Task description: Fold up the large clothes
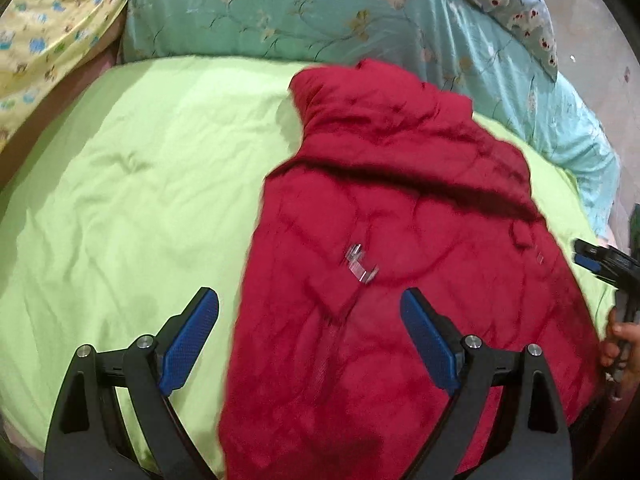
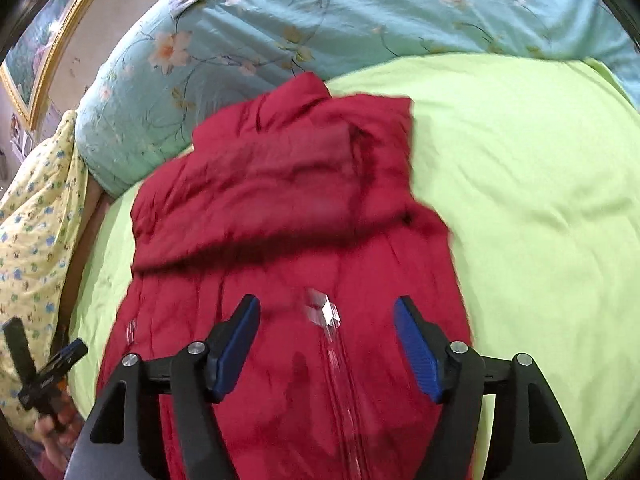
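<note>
a lime green bed (image 1: 132, 184) holds a red jacket (image 1: 400, 240), partly folded; beyond it a teal floral quilt (image 1: 280, 8). left gripper (image 1: 310, 322) and right gripper (image 2: 326, 330) hover with fingers spread, holding nothing.

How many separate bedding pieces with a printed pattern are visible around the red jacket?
3: the teal floral quilt beyond the red jacket, a yellow cartoon-print sheet at one side, and a white spotted pillow on the quilt. More may be hidden.

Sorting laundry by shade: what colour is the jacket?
Deep red jacket, clearest in the right wrist view.
</note>
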A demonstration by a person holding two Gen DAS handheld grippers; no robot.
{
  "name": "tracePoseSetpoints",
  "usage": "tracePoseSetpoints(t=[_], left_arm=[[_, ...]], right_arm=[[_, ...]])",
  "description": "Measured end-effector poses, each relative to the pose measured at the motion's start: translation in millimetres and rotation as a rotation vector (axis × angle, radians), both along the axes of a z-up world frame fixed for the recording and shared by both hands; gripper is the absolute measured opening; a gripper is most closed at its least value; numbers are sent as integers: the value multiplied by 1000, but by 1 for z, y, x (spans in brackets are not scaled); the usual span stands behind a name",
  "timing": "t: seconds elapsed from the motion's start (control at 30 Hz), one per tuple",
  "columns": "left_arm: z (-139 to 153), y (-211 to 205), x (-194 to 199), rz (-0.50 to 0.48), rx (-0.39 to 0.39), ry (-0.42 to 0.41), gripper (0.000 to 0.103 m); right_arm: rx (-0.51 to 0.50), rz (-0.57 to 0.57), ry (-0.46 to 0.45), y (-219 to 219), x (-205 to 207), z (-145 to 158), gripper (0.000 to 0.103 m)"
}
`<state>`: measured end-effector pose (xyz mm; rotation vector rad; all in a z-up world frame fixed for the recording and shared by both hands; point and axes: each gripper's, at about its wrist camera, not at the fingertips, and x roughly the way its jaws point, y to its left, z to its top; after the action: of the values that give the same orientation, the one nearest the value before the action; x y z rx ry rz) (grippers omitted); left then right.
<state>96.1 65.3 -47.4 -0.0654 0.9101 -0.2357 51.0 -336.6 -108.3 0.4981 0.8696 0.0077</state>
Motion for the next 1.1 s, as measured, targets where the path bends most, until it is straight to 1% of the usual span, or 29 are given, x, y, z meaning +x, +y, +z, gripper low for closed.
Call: tracePoseSetpoints(t=[0.13,0.23,0.37,0.47,0.57,0.6,0.63,0.87,1.0,1.1], left_arm=[[-21,15,-9,-6,27,26,93],[-33,30,-13,-8,-10,53,93],[-47,39,-17,-27,-74,108,93],[-54,41,-25,-47,-101,133,93],[-59,40,-32,-60,-109,147,93],[-59,40,-35,-62,-110,146,93],[-59,40,-36,-64,-110,146,93],[-59,37,-48,-88,-120,148,93],[-65,29,-57,-130,-112,162,93],[-70,24,-62,-177,-118,183,93]], right_arm=[[-2,-59,31,-15,-51,-8,74],[1,-94,61,-27,-79,-12,79],[16,-86,135,-31,-100,-23,80],[48,-57,166,-25,-108,-29,80],[38,-24,178,-15,-112,-31,80],[50,9,191,-12,-113,-32,80],[55,18,190,-8,-114,-32,80],[63,32,197,6,-122,-39,80],[102,38,195,10,-126,-41,81],[118,46,194,13,-129,-42,75]])
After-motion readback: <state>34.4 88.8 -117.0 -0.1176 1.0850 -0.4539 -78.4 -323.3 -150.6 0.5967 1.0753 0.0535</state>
